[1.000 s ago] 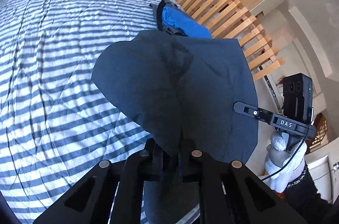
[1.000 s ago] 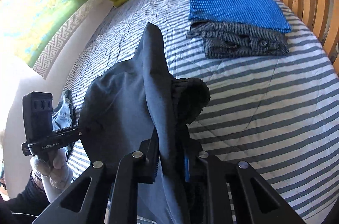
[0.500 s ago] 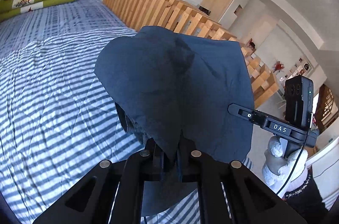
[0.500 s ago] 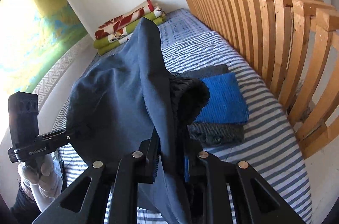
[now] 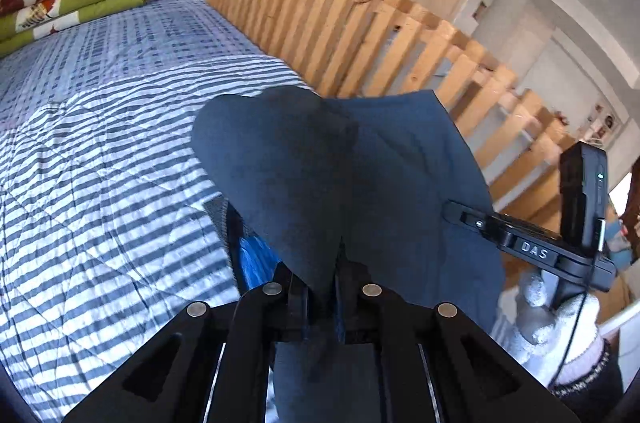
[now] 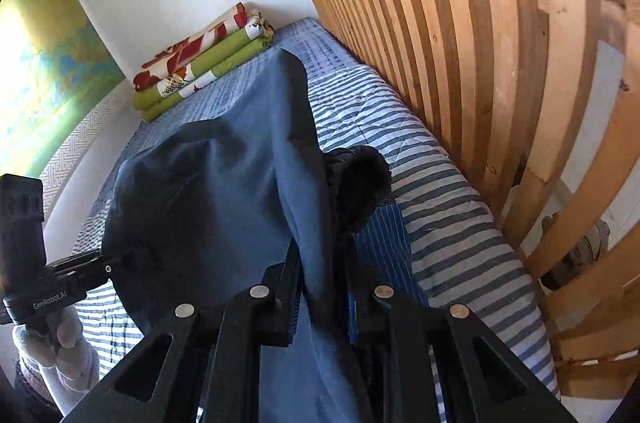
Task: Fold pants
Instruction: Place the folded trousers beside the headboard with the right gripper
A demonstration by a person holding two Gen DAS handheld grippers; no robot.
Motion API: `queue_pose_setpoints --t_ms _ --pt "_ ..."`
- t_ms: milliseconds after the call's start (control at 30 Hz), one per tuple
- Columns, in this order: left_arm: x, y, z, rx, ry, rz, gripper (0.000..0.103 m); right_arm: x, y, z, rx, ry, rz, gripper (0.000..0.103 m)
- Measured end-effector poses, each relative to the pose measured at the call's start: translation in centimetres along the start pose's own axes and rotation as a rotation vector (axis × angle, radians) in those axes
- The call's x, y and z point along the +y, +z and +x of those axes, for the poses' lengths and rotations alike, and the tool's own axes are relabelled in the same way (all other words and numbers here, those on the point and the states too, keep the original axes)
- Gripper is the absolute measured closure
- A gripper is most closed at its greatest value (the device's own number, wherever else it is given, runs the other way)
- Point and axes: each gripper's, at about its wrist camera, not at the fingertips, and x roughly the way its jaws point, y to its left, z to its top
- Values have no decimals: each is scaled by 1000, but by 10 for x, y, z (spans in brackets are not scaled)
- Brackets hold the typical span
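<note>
Pants [image 5: 348, 183] hang over the striped bed [image 5: 100, 163] in my left view, pinched in the left gripper [image 5: 322, 287]. Its jaws are opening now, but cloth sits between them. In my right view the pants [image 6: 224, 207] droop above the bed [image 6: 440, 191], squeezed tight in the right gripper [image 6: 324, 299]. They look soft, light and floppy, so I think holding the edges works best.
</note>
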Motion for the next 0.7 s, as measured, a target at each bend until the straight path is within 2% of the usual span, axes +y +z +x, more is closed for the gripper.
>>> queue_pose_setpoints --t_ms 67,133,200,267,333,433,500,700 --pt "19 6 23 52 52 -75 75 -9 8 27 33 -79 -19 78" --pt "35 8 23 34 39 -138 75 -17 14 40 39 -240 -4 74" --pt "38 5 12 -4 45 -117 68 -21 16 36 13 -277 9 74" --pt "38 -3 -2 -30 46 -98 68 -17 16 23 -37 -317 -11 73" --pt "38 -12 -9 -24 15 -92 68 -12 13 9 -75 -313 -25 72" --pt "33 -33 -19 -3 6 -52 68 -5 1 -9 -83 -231 -26 72" --pt "30 -54 -30 27 -17 -28 68 5 -14 -18 -67 -215 -44 72" --pt "7 -122 -90 61 0 4 68 45 -67 -49 -11 -196 -102 68"
